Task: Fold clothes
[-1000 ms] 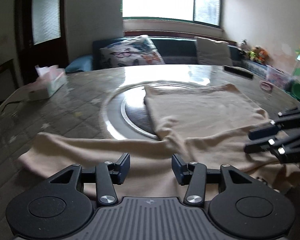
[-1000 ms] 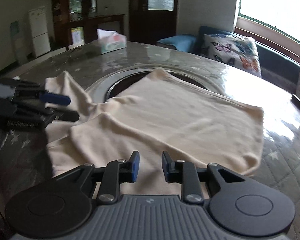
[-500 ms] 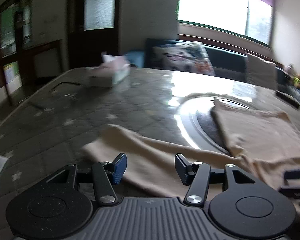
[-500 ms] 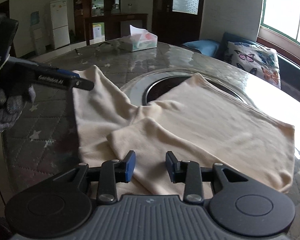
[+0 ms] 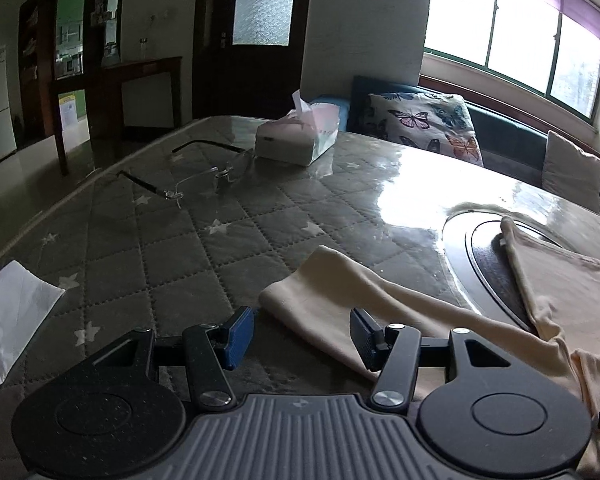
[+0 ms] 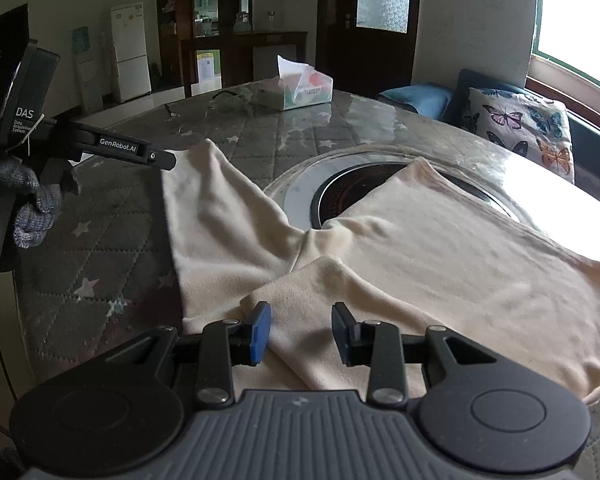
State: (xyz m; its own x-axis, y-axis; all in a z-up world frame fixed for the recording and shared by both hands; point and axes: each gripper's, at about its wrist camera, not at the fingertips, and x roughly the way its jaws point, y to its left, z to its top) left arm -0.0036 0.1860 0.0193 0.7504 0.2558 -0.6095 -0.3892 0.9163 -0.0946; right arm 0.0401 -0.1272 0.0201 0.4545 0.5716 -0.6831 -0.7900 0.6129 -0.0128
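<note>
A cream long-sleeved top (image 6: 440,248) lies flat on the table, partly over the round inset. In the left wrist view one sleeve (image 5: 340,296) stretches to the left, and my left gripper (image 5: 302,336) hovers open at its cuff end, the right finger above the cloth and the left finger above bare table. The right wrist view shows that same left gripper (image 6: 156,156) by the sleeve tip, held by a gloved hand (image 6: 32,208). The other sleeve (image 6: 320,292) is folded over the body, and my right gripper (image 6: 302,332) stands open just above it, not pinching it.
A tissue box (image 5: 296,136) and a pair of glasses (image 5: 204,176) sit on the far side of the quilted table (image 5: 160,248). A white paper tissue (image 5: 8,320) lies at the near left edge. A round dark inset (image 5: 484,256) is in the table's middle. A sofa with cushions (image 5: 424,124) is behind.
My left gripper has swung left along the outstretched sleeve to its cuff end, with its jaws slightly wider. My right gripper has shifted a little left over the folded sleeve.
</note>
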